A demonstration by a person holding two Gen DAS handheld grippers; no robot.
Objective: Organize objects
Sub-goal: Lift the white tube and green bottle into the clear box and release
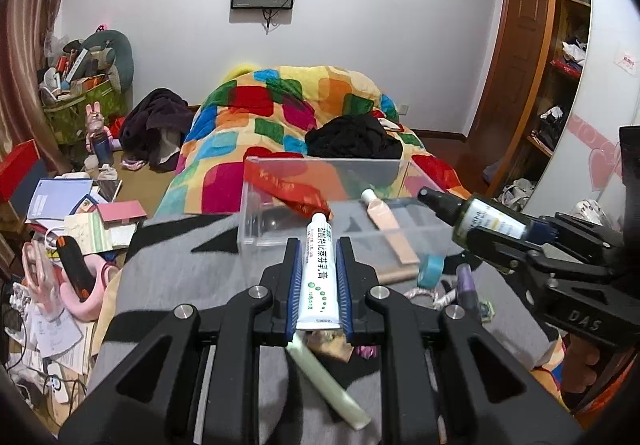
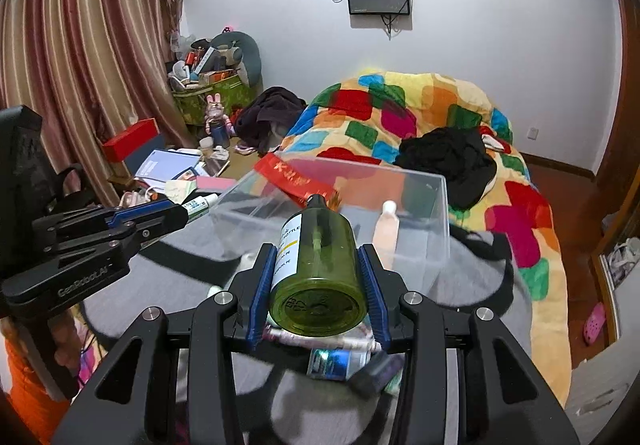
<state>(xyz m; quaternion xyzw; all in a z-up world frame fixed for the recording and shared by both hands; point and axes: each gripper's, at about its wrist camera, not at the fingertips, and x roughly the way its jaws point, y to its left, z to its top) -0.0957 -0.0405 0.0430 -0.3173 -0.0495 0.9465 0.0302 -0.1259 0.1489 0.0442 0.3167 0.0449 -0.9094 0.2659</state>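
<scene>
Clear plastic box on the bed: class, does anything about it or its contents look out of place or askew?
Yes. A red packet hangs over the rim of the clear plastic box instead of lying inside, and a pink tube leans tilted against a wall. More small items lie loose on the grey cloth outside the box.
</scene>
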